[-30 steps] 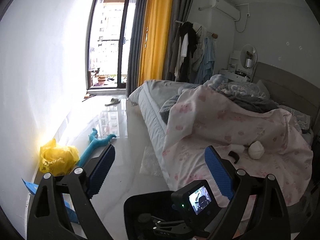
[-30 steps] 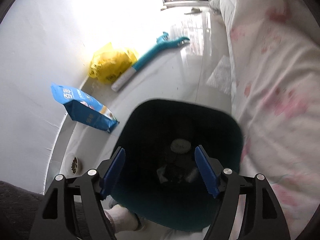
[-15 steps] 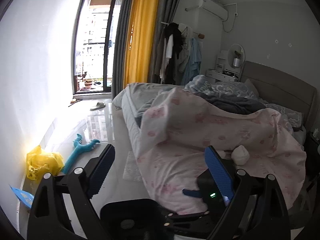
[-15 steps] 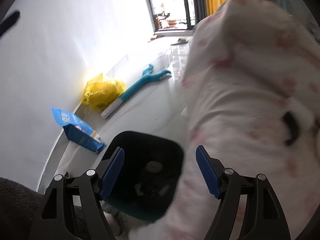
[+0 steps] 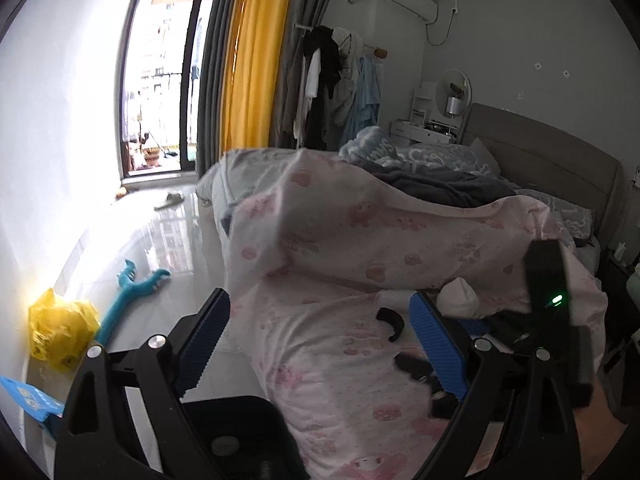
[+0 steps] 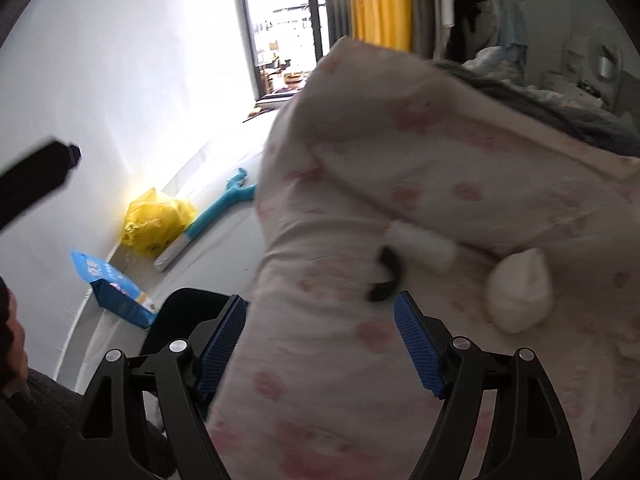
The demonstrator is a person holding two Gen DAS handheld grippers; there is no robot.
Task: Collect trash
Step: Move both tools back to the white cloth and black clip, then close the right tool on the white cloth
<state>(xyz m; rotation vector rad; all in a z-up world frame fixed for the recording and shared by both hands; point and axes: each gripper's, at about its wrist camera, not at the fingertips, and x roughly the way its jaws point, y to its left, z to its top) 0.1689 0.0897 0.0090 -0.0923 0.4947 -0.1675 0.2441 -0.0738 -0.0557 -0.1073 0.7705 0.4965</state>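
left gripper [image 5: 320,336]: fingers apart, empty | right gripper [image 6: 320,336]: fingers just widening, empty | white wad [image 6: 520,292]: on pink quilt [image 6: 440,168], right of frame | black bin [image 5: 244,436]: bottom centre, on floor

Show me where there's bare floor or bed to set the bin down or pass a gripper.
Free: the glossy floor between the white wall and the bed, from the teal tool to the slipper. Crowded: the wall's foot, with yellow bag and blue packet; and the pink quilt near the white wad and black curved piece.
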